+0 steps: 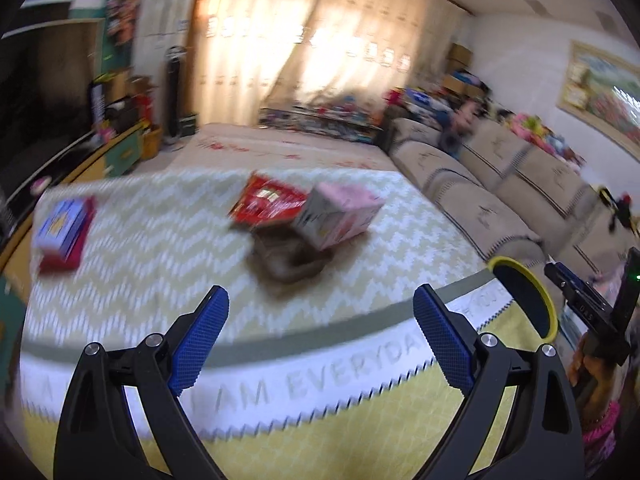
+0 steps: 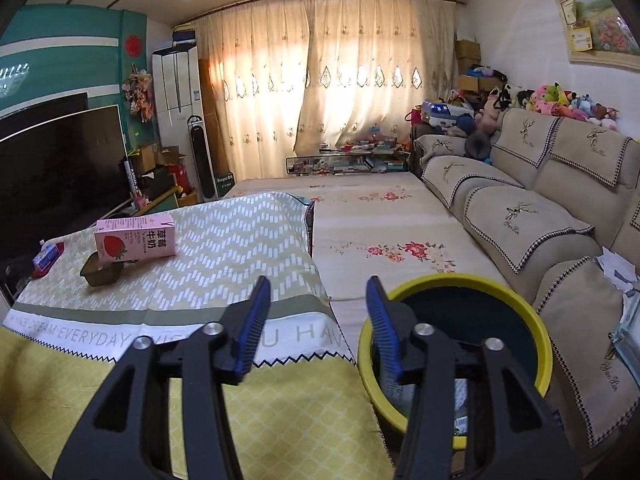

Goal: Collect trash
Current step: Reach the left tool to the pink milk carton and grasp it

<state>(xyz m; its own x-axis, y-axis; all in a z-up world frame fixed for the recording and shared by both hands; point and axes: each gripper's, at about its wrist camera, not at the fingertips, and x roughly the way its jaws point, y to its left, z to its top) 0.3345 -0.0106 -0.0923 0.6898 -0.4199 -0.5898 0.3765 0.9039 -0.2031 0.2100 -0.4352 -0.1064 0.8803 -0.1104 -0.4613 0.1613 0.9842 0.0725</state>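
A pink strawberry milk carton (image 1: pixel 340 216) (image 2: pixel 135 238) lies on the table, resting on a small dark brown tray (image 1: pixel 290 258) (image 2: pixel 101 272). A red wrapper (image 1: pixel 266 200) lies just behind them. A blue and red carton (image 1: pixel 64 232) (image 2: pixel 46 258) lies at the table's far left. A yellow-rimmed bin (image 2: pixel 456 336) (image 1: pixel 528 296) stands on the floor right of the table. My left gripper (image 1: pixel 320 328) is open and empty above the table's near edge. My right gripper (image 2: pixel 318 320) is open and empty, between the table corner and the bin.
The table carries a green zigzag cloth (image 2: pixel 224 248) with a lettered border. A beige sofa (image 2: pixel 540 208) runs along the right. A TV (image 2: pixel 60 168) stands at the left. The left wrist view is blurred. The other gripper and hand (image 1: pixel 600 320) show at its right edge.
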